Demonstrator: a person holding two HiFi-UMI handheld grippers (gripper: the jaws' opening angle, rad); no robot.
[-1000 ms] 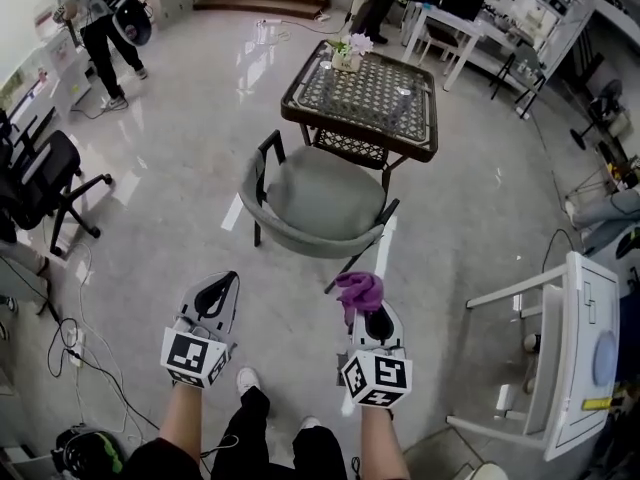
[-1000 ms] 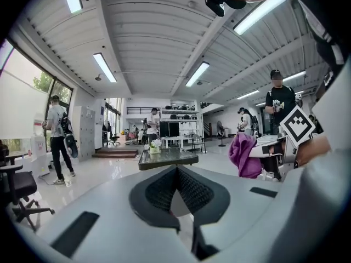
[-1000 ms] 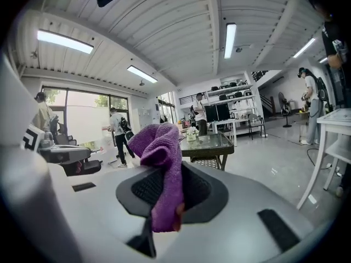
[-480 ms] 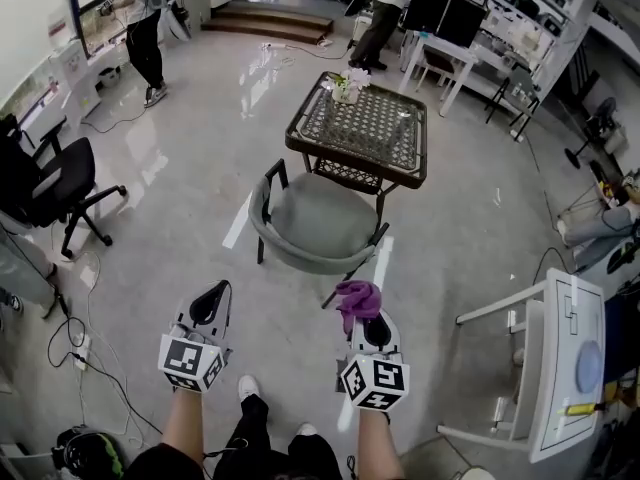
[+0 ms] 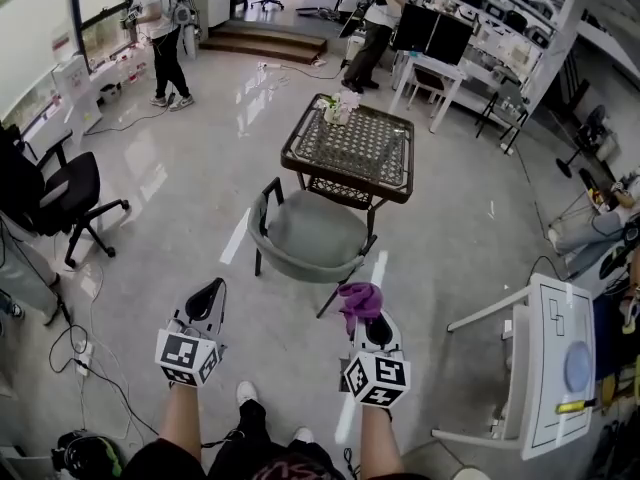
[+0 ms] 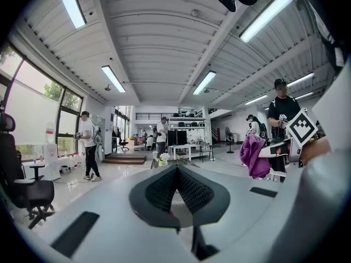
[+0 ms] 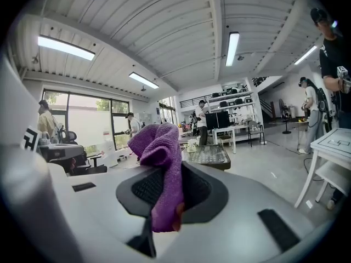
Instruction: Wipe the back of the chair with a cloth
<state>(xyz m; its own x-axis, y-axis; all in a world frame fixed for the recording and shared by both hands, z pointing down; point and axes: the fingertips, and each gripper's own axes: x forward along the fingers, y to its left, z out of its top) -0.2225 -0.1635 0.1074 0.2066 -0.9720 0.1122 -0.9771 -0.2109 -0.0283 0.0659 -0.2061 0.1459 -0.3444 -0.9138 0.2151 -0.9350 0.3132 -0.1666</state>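
Cloth (image 5: 358, 295) pinched in right claw (image 5: 364, 315); left claw (image 5: 212, 288) closed, empty; chair (image 5: 305, 234) ahead, apart.

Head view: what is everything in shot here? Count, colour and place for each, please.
chair: one, grey-green seat, dark frame, mid-floor ahead
table: one, dark lattice top, just behind the chair
flowers: one small pale bunch, on the table's far left corner
office chair: one, black, far left
white stand: one, right edge
cables: several, dark, floor at lower left
people: at least two standing, far end of the room
cloth: one, purple, pinched in the right tongs
left tongs: one, grey, shut, empty
right tongs: one, grey, shut on the cloth
forearms: two, bare, bottom edge
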